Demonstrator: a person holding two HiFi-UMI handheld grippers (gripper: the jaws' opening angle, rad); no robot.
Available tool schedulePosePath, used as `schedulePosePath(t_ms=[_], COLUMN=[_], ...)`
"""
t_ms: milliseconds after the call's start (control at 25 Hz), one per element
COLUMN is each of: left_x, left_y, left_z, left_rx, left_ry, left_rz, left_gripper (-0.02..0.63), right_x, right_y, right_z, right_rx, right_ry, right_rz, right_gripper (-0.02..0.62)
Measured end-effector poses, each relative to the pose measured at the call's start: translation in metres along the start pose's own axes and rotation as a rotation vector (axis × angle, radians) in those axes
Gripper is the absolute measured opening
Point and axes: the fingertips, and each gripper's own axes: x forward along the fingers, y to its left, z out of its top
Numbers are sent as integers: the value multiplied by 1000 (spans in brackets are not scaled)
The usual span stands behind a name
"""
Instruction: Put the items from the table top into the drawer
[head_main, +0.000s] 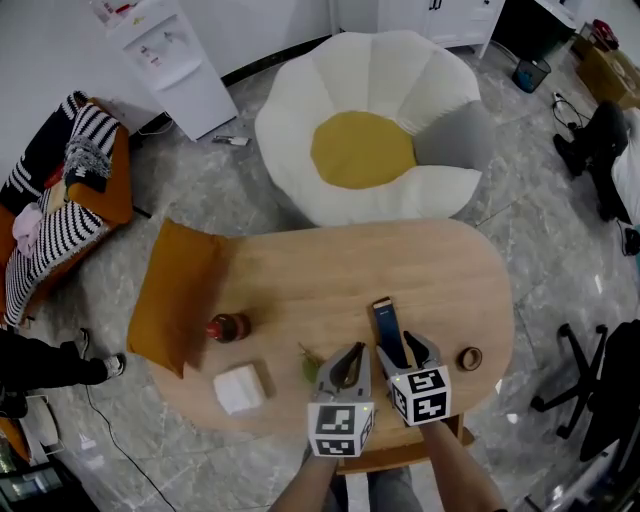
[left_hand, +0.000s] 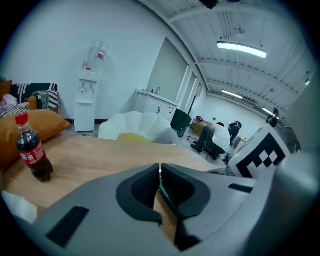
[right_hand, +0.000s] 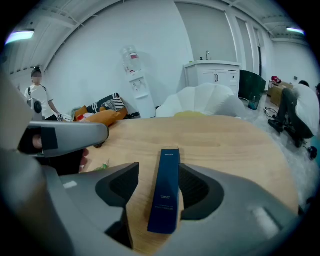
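My left tongs (head_main: 349, 355) are closed tight on nothing. My right tongs (head_main: 404, 350) stand wide open around the dark blue box (head_main: 384, 320), pads not gripping it. It lies flat on the surface (head_main: 330, 265), pointing to twelve o'clock. The cola bottle (head_main: 228, 327) stands at nine o'clock of my left tongs.

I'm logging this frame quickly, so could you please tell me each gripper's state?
Left gripper: shut, empty.
Right gripper: open, dark blue box lying between its jaws, not gripped.
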Motion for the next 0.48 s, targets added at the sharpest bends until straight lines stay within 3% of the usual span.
schedulePosePath(t_ms=[480], left_x=[14], left_y=[12], left_z=[-22], left_rx=[-12], left_ry=[41], left_rz=[9], left_gripper=[15], right_x=[29], right_y=[-9], right_z=[-23], right_rx=[-24], right_ry=[67], right_rz=[-33], right_gripper=[245])
